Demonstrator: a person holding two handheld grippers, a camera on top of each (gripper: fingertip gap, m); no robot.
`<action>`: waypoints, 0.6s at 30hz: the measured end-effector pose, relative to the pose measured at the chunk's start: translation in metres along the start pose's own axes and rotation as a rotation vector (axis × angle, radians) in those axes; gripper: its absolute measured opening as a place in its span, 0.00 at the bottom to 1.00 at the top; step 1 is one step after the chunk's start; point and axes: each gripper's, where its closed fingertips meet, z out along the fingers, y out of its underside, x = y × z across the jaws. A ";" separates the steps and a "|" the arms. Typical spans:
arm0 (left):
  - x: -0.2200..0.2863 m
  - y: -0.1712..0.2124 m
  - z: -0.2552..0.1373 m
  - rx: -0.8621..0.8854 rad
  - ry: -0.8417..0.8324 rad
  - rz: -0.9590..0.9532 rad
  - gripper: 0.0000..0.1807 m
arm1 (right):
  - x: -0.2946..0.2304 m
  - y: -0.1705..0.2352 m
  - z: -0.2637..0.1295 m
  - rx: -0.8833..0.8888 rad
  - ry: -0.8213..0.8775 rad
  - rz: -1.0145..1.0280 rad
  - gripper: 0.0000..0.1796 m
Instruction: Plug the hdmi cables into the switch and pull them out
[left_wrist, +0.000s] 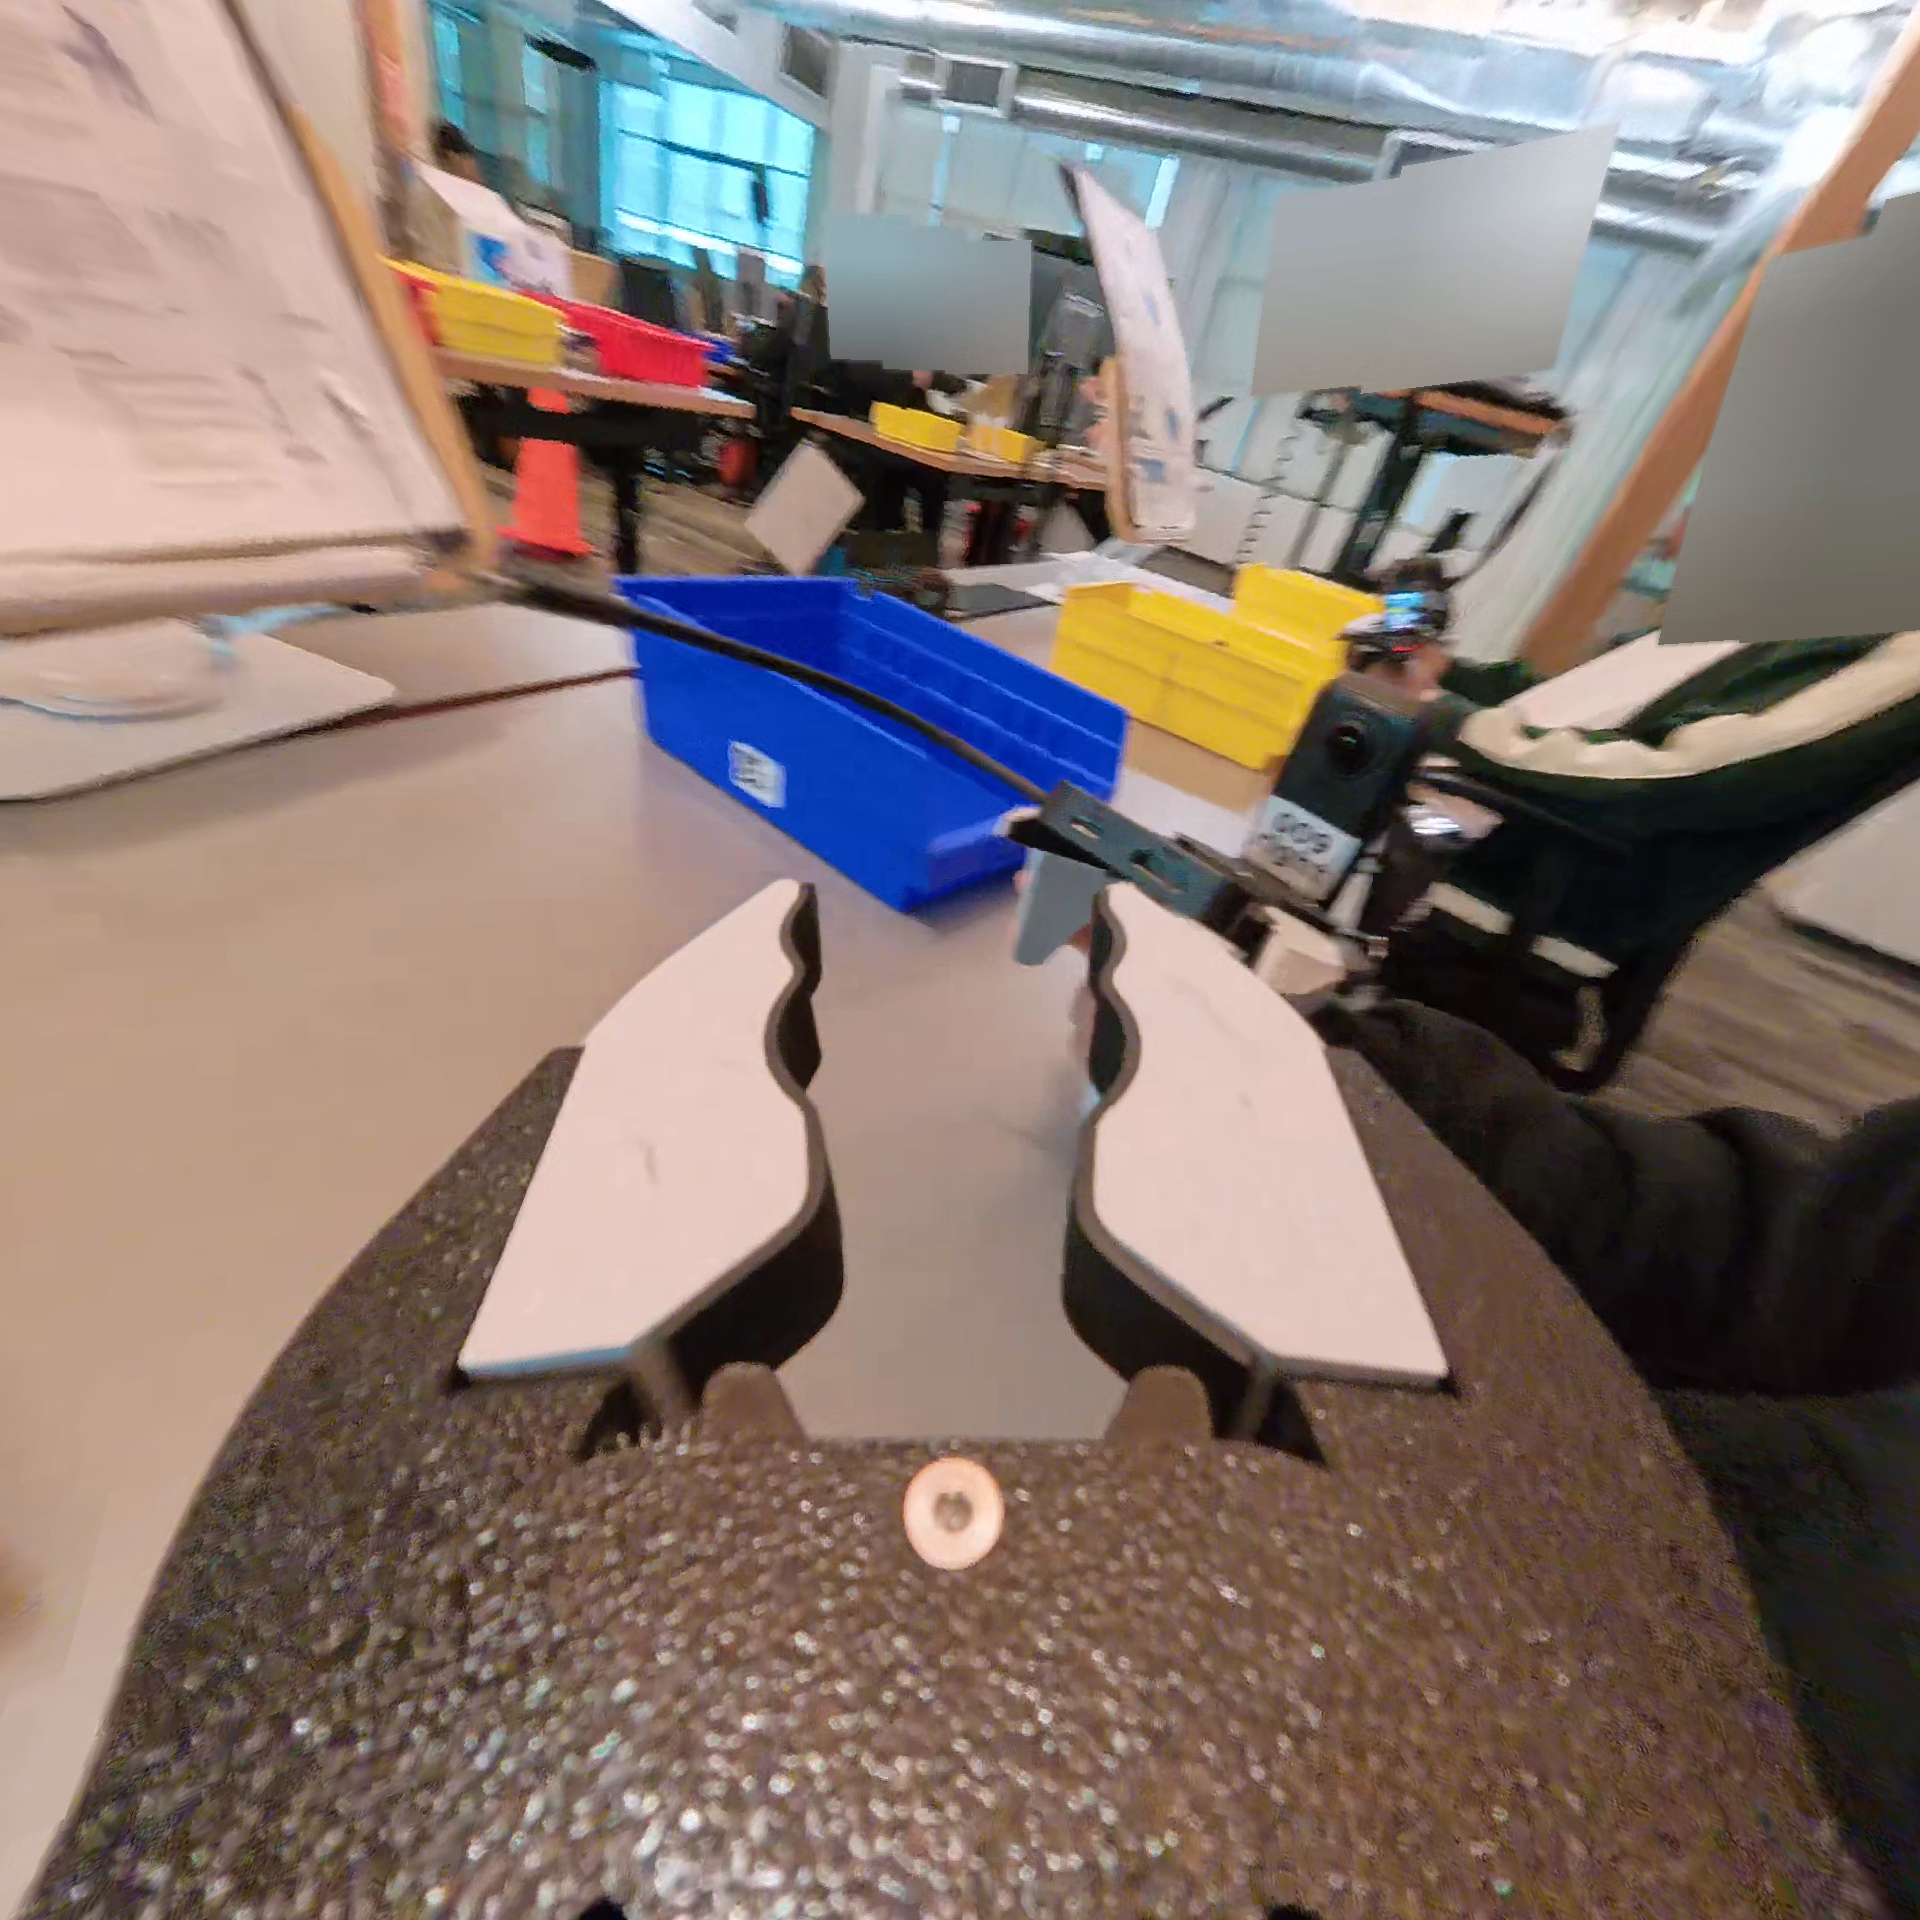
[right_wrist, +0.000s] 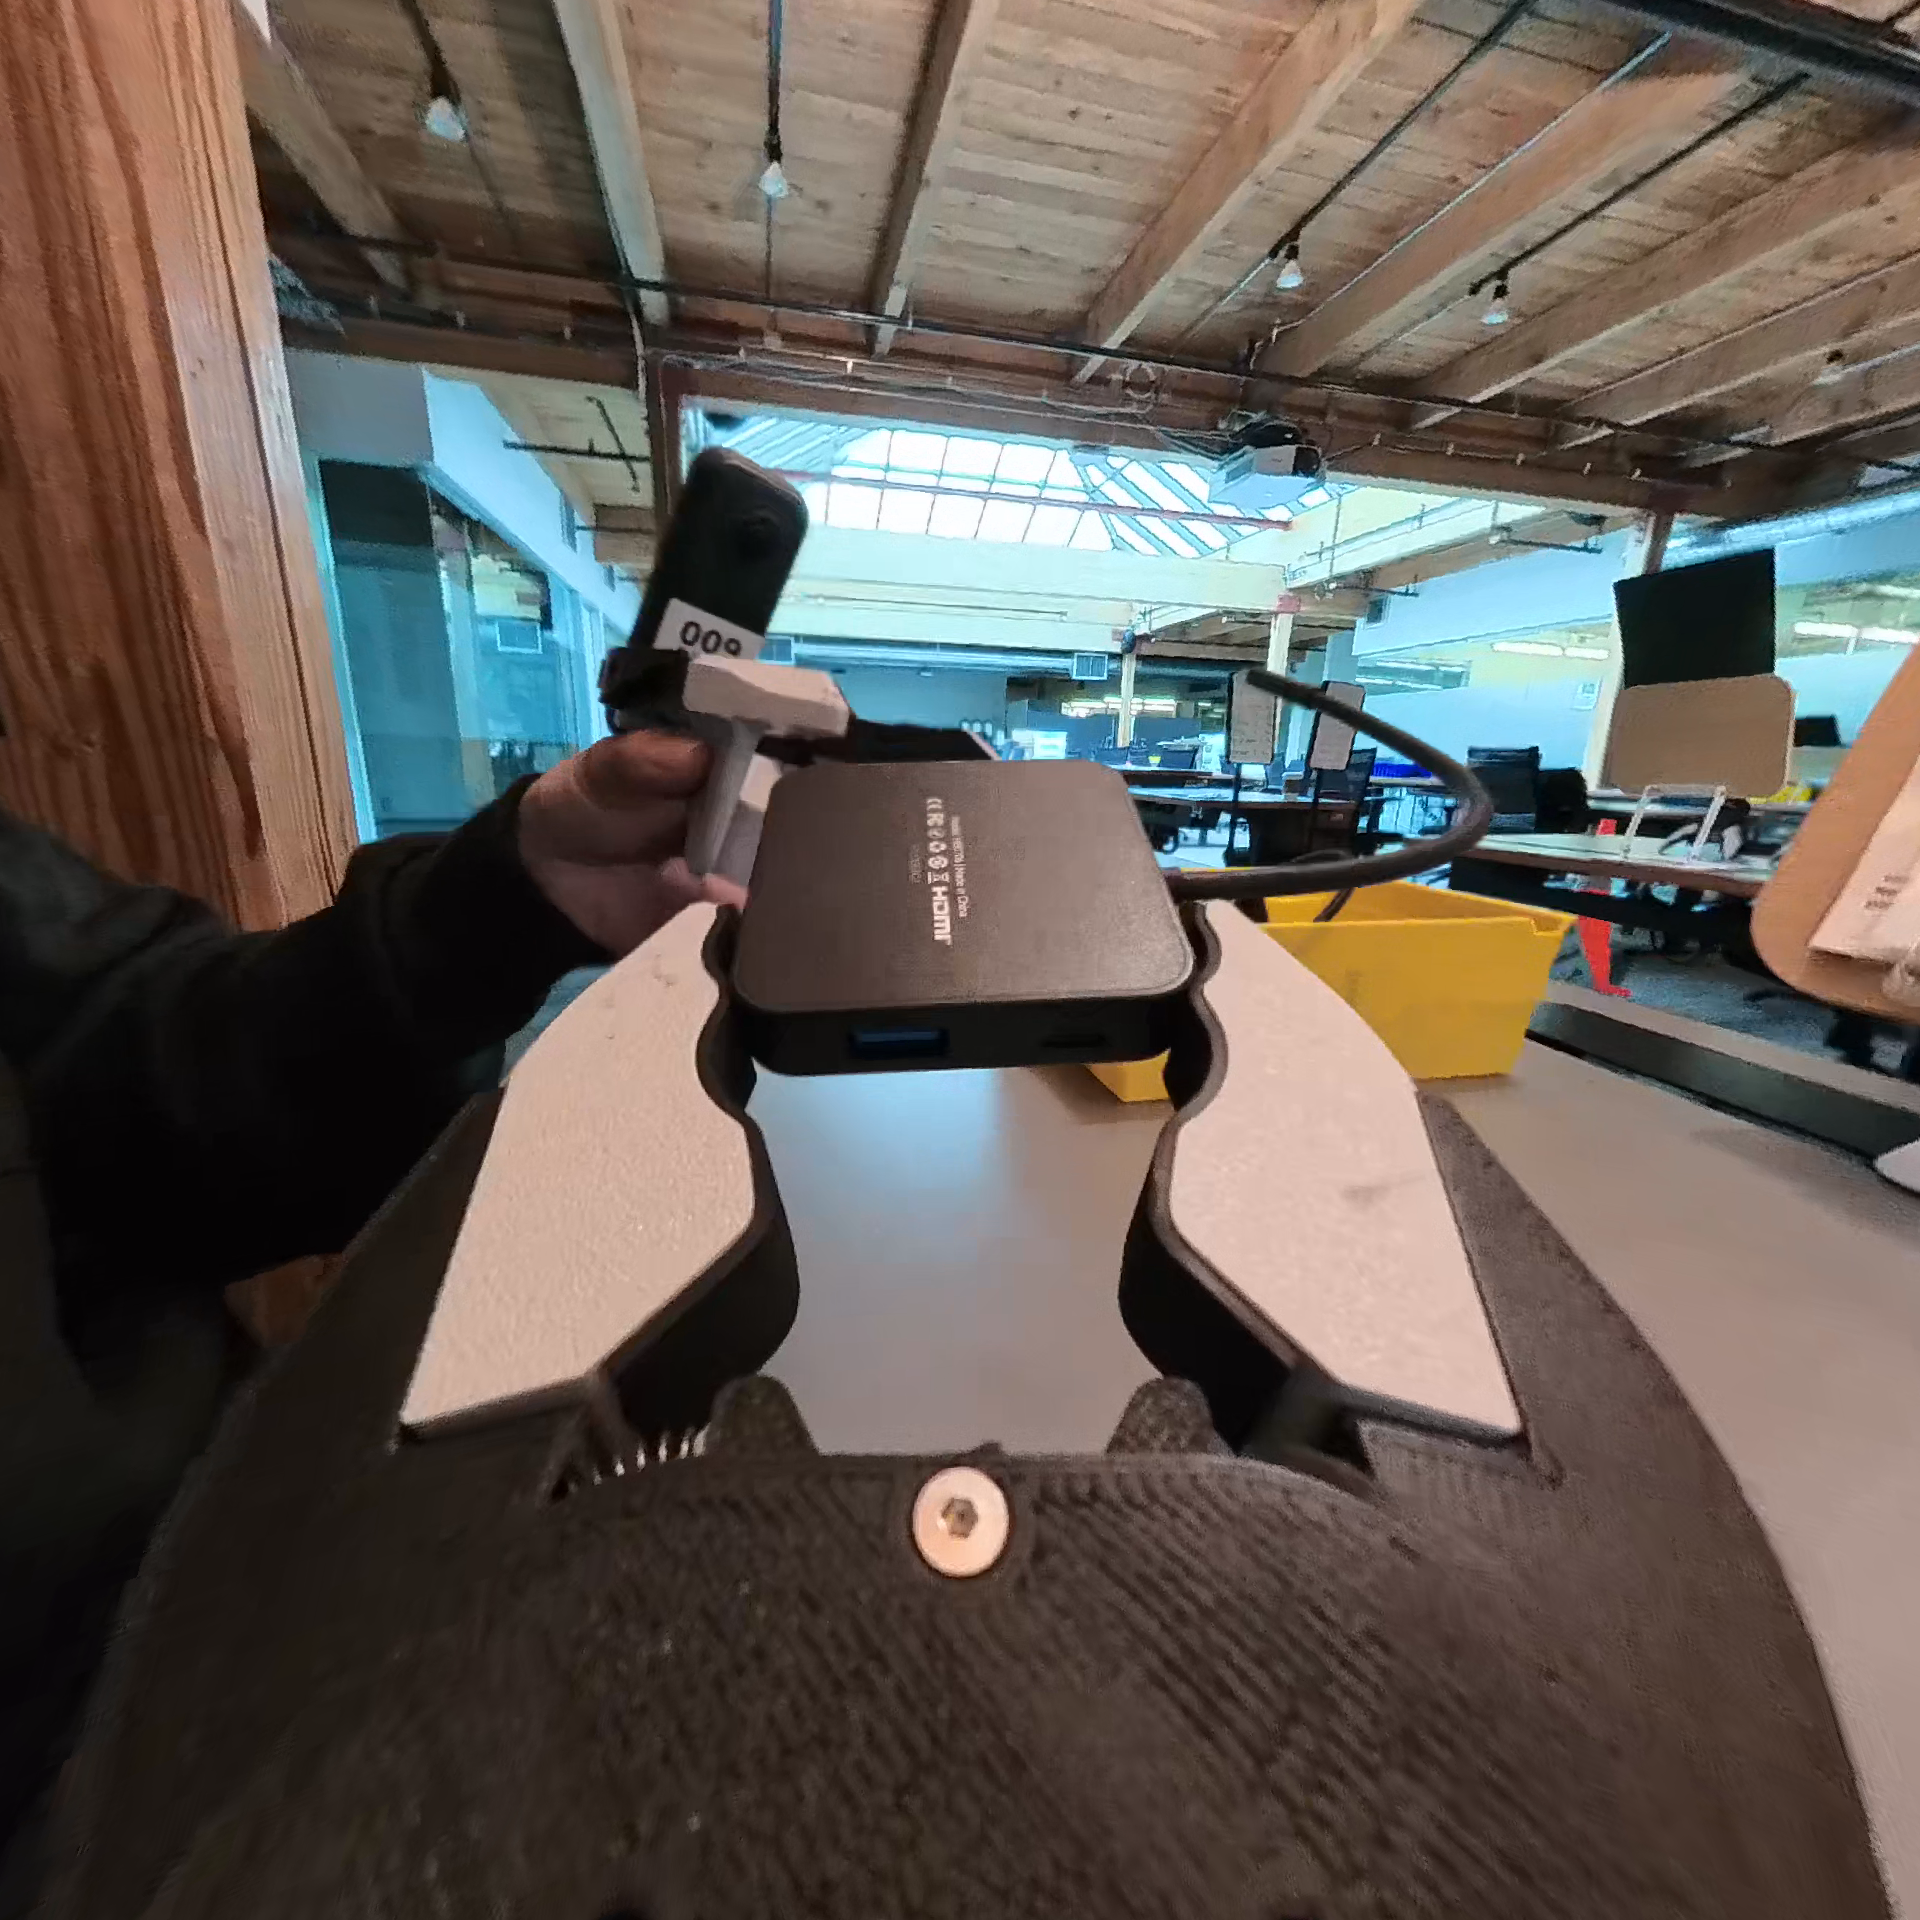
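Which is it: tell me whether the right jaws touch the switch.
Touching. The right wrist view shows the right gripper clamping the black switch on both sides.

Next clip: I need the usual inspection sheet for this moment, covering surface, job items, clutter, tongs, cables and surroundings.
Surface: grey table, bare in front of the left tongs.
Job's things: black switch held off the table in the right tongs.
Clutter: blue bin; yellow bins behind it.
Tongs: left tongs open, empty; right tongs shut on the switch's sides.
Cables: one black cable leaves the switch's far side; in the left wrist view it arcs over the blue bin. No other cable seen.
Surroundings: open workshop, wooden beams, further tables with bins, an orange cone.
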 end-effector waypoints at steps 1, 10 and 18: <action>-0.012 -0.005 -0.010 0.001 -0.062 0.037 0.26 | 0.004 0.002 -0.002 0.001 0.006 0.017 0.45; -0.183 -0.007 -0.113 -0.374 -0.659 0.213 0.22 | 0.029 0.005 -0.007 0.073 -0.051 0.118 0.45; -0.273 -0.015 -0.053 -0.304 -0.562 -0.195 0.24 | 0.029 0.005 -0.008 0.085 -0.058 0.123 0.45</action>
